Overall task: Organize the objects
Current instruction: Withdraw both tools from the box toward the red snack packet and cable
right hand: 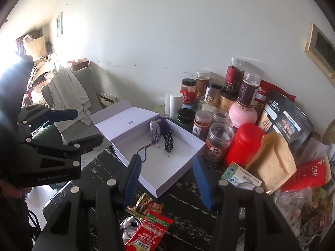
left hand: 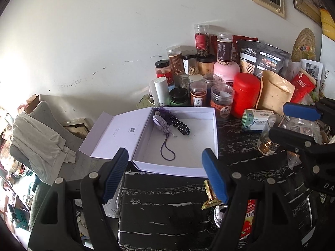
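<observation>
An open white box (left hand: 207, 123) (right hand: 184, 146) lies on the black marble table, lid folded to the left. Inside at the back lie a grey-purple pouch with a cord (left hand: 160, 121) (right hand: 155, 130) and a black beaded piece (left hand: 181, 124) (right hand: 169, 141). My left gripper (left hand: 165, 173) is open and empty just before the box's near edge; it also shows in the right wrist view (right hand: 81, 125). My right gripper (right hand: 165, 175) is open and empty over the box's near corner; in the left wrist view (left hand: 286, 119) it sits right of the box by a glass jar (left hand: 269, 136).
Several jars and bottles (left hand: 201, 75) (right hand: 219, 113), a red canister (left hand: 246, 94) (right hand: 244, 144), a brown pouch (right hand: 272, 163), a medicine carton (left hand: 256, 120) and snack packets (right hand: 150, 223) crowd the back and right of the table (left hand: 167, 209). A chair with cloth (left hand: 41, 142) stands left.
</observation>
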`<state>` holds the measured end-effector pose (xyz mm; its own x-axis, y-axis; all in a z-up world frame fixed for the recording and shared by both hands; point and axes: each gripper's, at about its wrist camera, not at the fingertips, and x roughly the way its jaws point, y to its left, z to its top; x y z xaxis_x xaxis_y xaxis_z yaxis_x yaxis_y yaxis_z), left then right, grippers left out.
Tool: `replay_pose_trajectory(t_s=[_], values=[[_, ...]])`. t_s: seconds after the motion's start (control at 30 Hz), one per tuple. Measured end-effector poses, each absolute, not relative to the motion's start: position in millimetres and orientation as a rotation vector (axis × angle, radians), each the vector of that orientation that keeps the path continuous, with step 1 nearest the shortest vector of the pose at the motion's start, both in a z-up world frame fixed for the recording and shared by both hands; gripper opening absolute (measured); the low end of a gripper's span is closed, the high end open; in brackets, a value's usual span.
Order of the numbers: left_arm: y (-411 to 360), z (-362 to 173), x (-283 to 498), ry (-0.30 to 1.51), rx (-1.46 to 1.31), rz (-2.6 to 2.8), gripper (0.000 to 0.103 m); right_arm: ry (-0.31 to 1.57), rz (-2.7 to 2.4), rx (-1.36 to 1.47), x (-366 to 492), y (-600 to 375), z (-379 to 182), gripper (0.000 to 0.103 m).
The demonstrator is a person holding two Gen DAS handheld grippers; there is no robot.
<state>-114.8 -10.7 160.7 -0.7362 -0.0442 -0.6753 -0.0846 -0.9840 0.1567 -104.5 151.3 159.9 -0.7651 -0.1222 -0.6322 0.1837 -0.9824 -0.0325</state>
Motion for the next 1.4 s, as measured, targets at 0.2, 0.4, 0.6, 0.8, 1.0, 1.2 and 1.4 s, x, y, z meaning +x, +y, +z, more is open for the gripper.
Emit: replay_pose_trajectory(t_s=[0.2, 0.4, 0.6, 0.8, 1.0, 1.2, 1.4], values=[[0.7, 139.9, -82.0, 0.268, -1.165, 2.86, 0.072, 0.126, -2.8, 1.014, -75.1, 150.6, 142.9, 0.051], [5.9, 120.7, -56.6, 0.26, -1.179, 2.856, 0.072, 0.128, -2.784, 1.059, -53.5, 148.8, 120.5, 0.051], [6.9, 100.0, -34.7, 0.257, -1.209, 2.852, 0.072, 0.124, -2.78, 1.091, -33.9, 147.9, 102.5, 0.051], [9.2, 81.7, -17.7, 0.272, -1.226, 2.844, 0.072, 0.121, -2.772, 1.121, -18.9, 143.5, 85.7, 0.051], [17.6, 64.9, -5.6, 0.339, -1.229, 2.828, 0.072, 0.122, -2.756, 1.171, -7.1, 135.5, 61.2, 0.051], [21.5, 46.0, 2.7, 0.333, -1.255, 2.792, 0.072, 0.084, -2.731, 1.21, -0.7, 133.4, 43.1, 0.051], [19.2, 26.3, 3.4, 0.302, -1.271, 2.751, 0.072, 0.008, -2.716, 1.217, 3.5, 137.6, 26.4, 0.051]])
